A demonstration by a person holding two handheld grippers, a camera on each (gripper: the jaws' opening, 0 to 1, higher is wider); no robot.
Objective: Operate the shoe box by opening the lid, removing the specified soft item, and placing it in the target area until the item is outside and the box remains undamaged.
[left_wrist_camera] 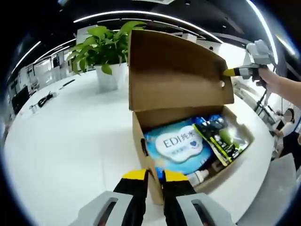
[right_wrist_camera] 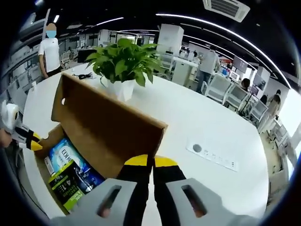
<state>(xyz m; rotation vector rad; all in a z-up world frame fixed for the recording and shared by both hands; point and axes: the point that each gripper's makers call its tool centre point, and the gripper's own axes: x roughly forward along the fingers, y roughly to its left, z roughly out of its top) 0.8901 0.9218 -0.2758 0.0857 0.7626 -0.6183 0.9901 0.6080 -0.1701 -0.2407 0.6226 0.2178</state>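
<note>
Pinching the shoe box (left_wrist_camera: 188, 165) front wall, the left gripper (left_wrist_camera: 155, 181) steadied it; wipes pack (left_wrist_camera: 178, 144) lay inside. Right gripper (right_wrist_camera: 151, 165) clamped the raised lid (left_wrist_camera: 176, 70). Behind the box stood a potted plant (left_wrist_camera: 104, 49).

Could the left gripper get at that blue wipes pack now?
Probably yes: the lid stands open and the blue wipes pack lies uncovered on top, just ahead of the left gripper, whose jaws are shut.
</note>
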